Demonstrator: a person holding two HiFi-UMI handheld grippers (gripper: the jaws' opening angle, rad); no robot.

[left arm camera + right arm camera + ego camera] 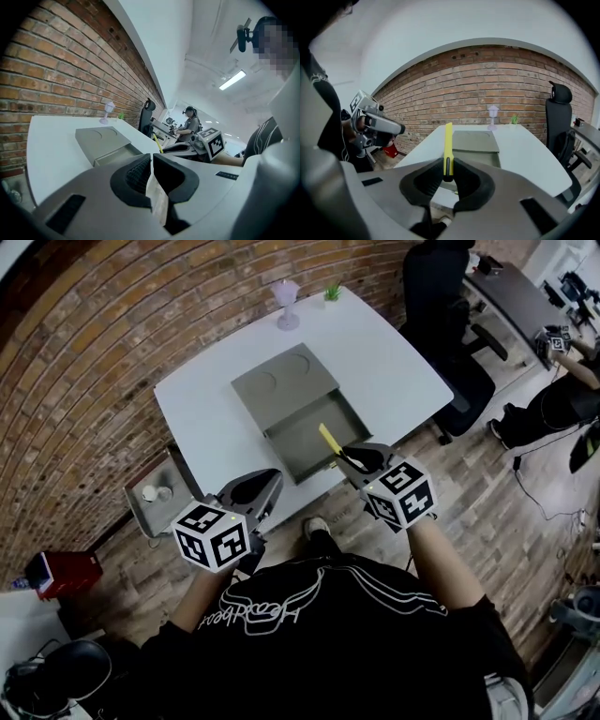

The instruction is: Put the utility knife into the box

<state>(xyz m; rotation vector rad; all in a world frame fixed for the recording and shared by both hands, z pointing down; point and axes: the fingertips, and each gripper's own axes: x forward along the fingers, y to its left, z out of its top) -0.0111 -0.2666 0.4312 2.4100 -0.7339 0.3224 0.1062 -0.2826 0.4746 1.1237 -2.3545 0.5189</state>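
The yellow utility knife (329, 440) sticks out forward from my right gripper (351, 457), which is shut on its rear end, over the near edge of the white table (394, 362). In the right gripper view the knife (448, 143) points at the grey box (476, 140). The box (305, 439) lies open in front of it, its flat lid (279, 385) lying behind the tray. My left gripper (257, 489) hangs at the table's near left edge. Its fingertips touch in the left gripper view (152, 158), and I see nothing held.
A small lilac stand (286, 306) and a green plant (332, 292) sit at the table's far edge against the brick wall. A black office chair (450, 329) stands right of the table. A grey side stand (153, 493) with a cup is on the left.
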